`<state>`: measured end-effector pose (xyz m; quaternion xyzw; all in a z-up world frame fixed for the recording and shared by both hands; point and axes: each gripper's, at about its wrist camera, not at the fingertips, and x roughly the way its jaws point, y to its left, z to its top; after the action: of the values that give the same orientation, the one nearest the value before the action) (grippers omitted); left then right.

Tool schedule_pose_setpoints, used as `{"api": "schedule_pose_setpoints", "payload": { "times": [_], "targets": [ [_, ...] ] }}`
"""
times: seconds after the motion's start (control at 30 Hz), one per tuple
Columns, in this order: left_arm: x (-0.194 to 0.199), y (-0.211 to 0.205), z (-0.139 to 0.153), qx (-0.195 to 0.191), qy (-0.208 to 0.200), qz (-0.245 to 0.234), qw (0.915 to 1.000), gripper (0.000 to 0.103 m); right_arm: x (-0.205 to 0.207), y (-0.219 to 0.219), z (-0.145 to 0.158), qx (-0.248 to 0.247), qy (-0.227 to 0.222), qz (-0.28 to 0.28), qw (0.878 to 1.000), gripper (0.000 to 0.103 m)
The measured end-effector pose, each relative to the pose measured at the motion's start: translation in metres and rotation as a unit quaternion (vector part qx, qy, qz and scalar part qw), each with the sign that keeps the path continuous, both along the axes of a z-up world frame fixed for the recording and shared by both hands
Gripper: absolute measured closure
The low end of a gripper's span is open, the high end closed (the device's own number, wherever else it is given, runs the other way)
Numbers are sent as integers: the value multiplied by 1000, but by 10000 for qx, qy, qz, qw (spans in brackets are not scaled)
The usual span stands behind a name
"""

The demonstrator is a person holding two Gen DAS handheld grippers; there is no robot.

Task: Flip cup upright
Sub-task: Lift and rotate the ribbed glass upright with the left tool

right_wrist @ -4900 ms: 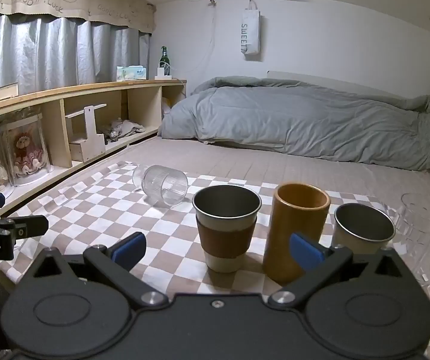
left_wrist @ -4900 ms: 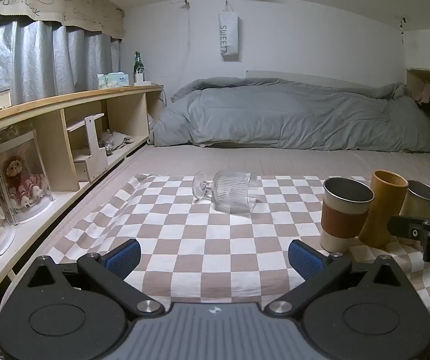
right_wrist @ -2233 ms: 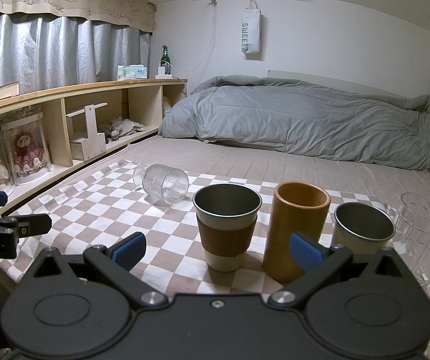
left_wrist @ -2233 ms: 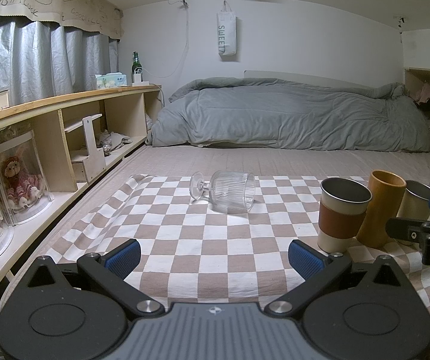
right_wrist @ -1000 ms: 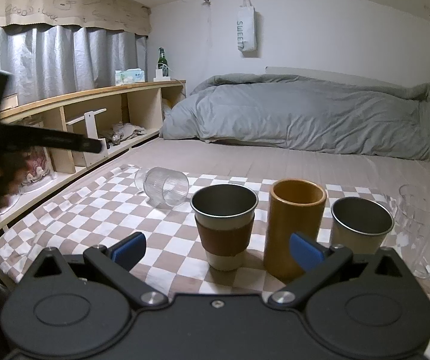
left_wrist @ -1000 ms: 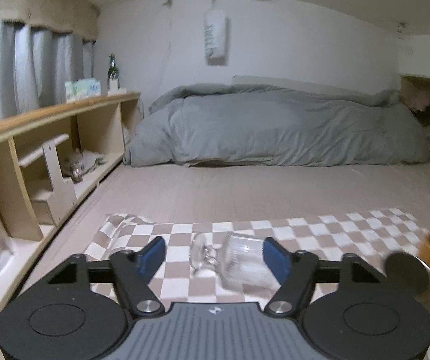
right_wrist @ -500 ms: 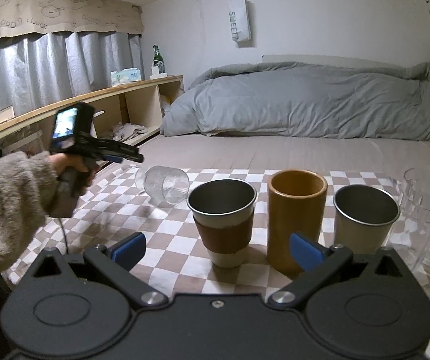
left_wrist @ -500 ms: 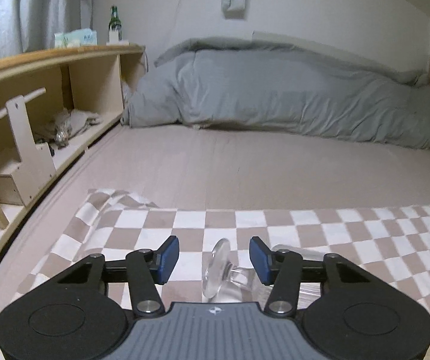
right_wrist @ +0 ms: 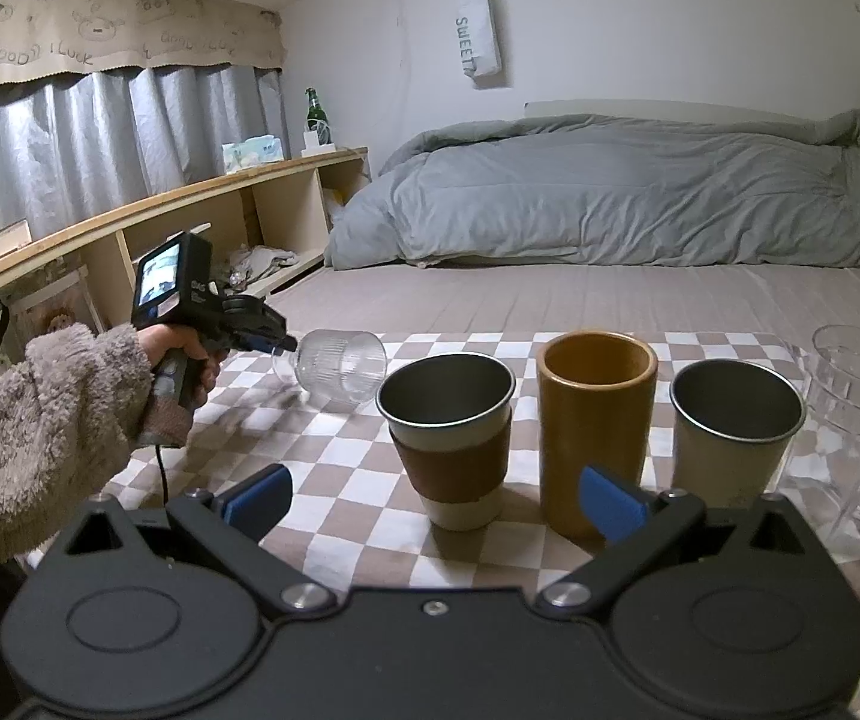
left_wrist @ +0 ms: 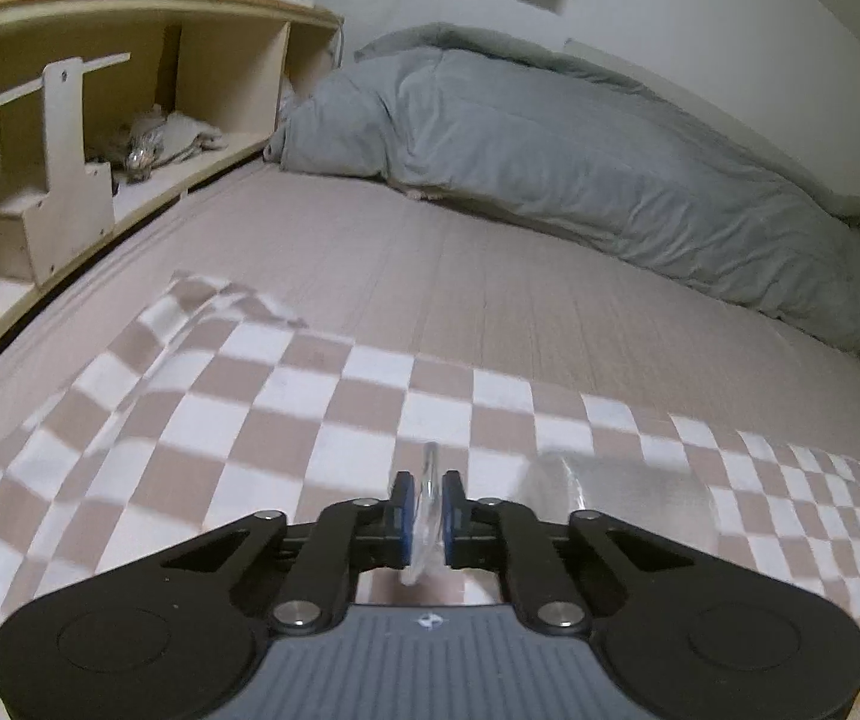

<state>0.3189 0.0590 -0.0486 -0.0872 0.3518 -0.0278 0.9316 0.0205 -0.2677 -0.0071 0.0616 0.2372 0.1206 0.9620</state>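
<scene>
While the ribbed glass cup (right_wrist: 340,373) lies on its side on the checkered cloth (right_wrist: 346,468), the left gripper (left_wrist: 427,510) pinches its foot. The right gripper (right_wrist: 433,495) hangs spread wide, the cup at its ten o'clock.

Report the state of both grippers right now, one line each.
Left gripper: jaws shut on the base disc of the ribbed glass cup, which lies on its side.
Right gripper: jaws open, holding nothing.
</scene>
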Motion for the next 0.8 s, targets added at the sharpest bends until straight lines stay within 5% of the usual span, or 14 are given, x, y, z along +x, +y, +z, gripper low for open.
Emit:
{"api": "schedule_pose_setpoints", "payload": {
  "times": [0.3,0.4,0.53,0.63,0.73,0.8],
  "targets": [
    [-42,-9,6,50,451,-302,9985,96,-3,0,2,62,-52,66,9999,0],
    [-52,-18,10,483,391,-599,9963,93,-4,-2,3,84,-57,42,9999,0],
    [-58,-28,20,1219,-178,-1151,9857,58,-4,-4,3,130,-55,40,9999,0],
    [-53,-42,27,1844,-409,-1998,9615,40,-4,-4,3,123,-60,66,9999,0],
    [-47,-60,25,2548,-427,-2868,9225,40,-3,-4,3,109,-47,52,9999,0],
    [-43,-68,22,2711,-287,-3251,9055,39,-3,-3,3,114,-38,42,9999,0]
  ]
}}
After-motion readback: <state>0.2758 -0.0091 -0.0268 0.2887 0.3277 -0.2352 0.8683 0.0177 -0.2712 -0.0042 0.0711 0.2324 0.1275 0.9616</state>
